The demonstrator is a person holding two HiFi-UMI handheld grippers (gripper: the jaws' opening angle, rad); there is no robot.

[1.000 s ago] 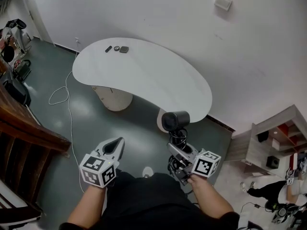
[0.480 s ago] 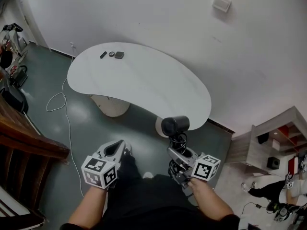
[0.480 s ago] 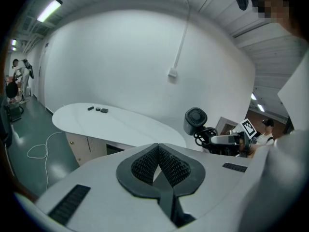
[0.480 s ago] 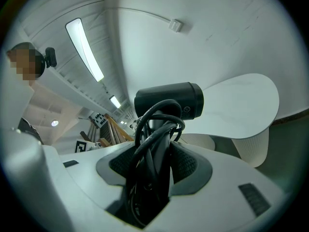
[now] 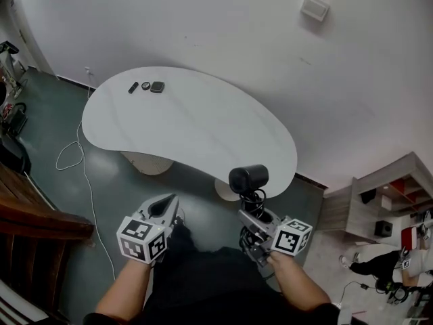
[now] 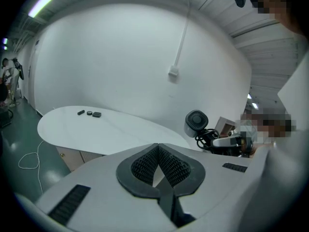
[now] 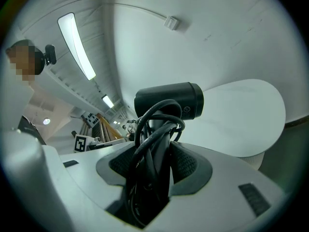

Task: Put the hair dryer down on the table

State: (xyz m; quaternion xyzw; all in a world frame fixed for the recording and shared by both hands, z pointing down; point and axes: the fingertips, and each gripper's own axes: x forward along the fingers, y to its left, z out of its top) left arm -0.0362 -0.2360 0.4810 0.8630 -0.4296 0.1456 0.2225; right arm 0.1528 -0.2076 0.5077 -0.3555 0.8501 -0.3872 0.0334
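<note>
The right gripper [image 5: 251, 217] is clamped on the handle of the hair dryer [image 5: 247, 178], with the jaws pressing both the handle and the black cord [image 7: 150, 144] coiled around it. The right gripper view shows the handle and cord filling the gap between the pads [image 7: 189, 164], with the dryer's black barrel [image 7: 169, 100] lying crosswise above them. The hair dryer is held upright in the air at the near edge of the white kidney-shaped table [image 5: 203, 127] and does not rest on the tabletop. The left gripper [image 5: 162, 207] is held low on the person's left side; its jaws are pressed together at the tips with nothing between them, as the left gripper view confirms. Three small dark objects [image 5: 145, 87] lie near the far edge of the table, well apart from both grippers.
</note>
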